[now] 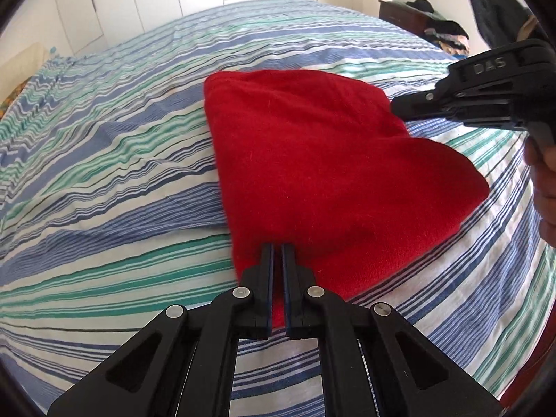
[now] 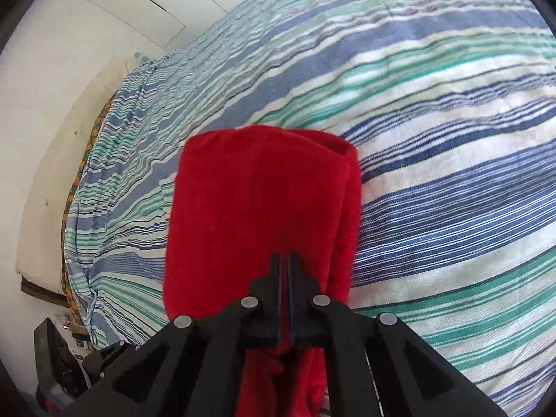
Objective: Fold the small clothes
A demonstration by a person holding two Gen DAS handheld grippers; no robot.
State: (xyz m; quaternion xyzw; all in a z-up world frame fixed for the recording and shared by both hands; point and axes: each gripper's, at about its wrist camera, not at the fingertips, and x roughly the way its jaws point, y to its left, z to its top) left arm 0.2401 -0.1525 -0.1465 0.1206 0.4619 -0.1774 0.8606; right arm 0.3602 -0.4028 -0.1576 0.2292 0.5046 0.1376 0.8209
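Mid-fold on the bed [image 1: 104,180]: left gripper [image 1: 277,248] and right gripper [image 2: 285,260], jaws closed, each pinch the red cloth [image 1: 312,160] spread ahead of them. Next, probably lift both edges together.

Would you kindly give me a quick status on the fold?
Left gripper shut on red cloth near edge. Right gripper shut on its other side. Cloth folded, lying on striped bedspread. Nothing in the way.
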